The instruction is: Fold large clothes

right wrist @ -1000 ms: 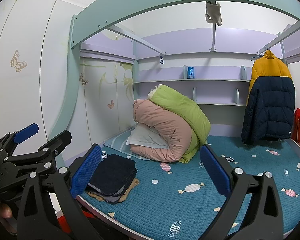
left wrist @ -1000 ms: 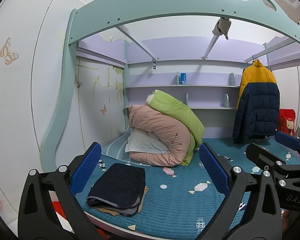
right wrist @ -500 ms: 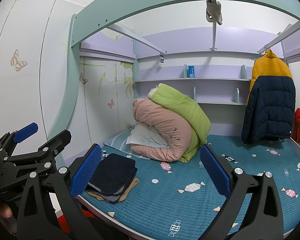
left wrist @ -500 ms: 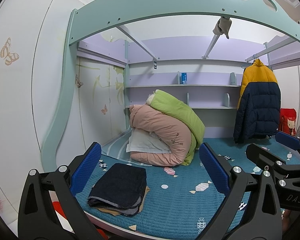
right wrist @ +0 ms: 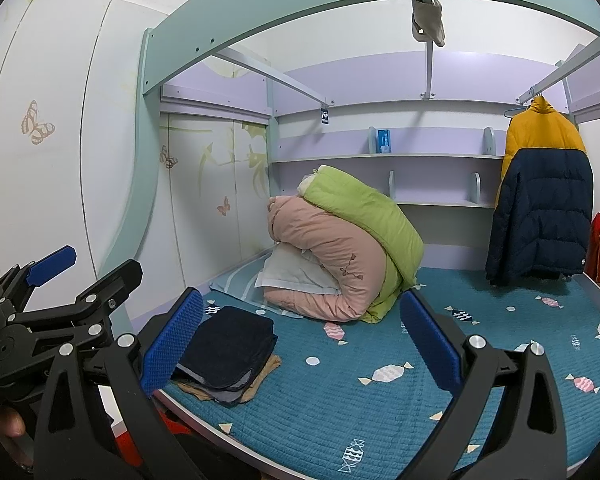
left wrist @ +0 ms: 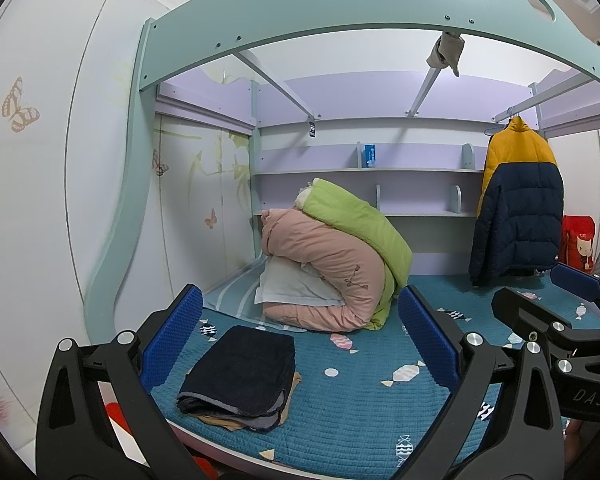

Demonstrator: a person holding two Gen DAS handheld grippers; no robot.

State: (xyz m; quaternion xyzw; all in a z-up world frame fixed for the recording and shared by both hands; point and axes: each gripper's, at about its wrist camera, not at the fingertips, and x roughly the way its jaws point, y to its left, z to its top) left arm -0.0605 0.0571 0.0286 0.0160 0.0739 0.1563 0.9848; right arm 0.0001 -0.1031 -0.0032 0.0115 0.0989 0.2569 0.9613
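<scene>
A folded stack of dark clothes [left wrist: 242,376] lies at the near left corner of the teal bed cover [left wrist: 360,408]; it also shows in the right wrist view [right wrist: 228,350]. A yellow and navy puffer jacket [left wrist: 518,204] hangs on a rail at the right, also in the right wrist view [right wrist: 542,196]. My left gripper [left wrist: 300,336] is open and empty, held before the bed's near edge. My right gripper [right wrist: 302,338] is open and empty beside it, and shows in the left wrist view [left wrist: 556,320].
Rolled pink and green quilts [left wrist: 332,268] with a pillow sit at the back left of the bed. Shelves [left wrist: 364,170] line the back wall. A mint bed frame arch [left wrist: 340,12] spans overhead. A red bag [left wrist: 578,244] stands at the far right.
Both grippers have drifted very slightly; the scene is otherwise unchanged and both stay open and empty.
</scene>
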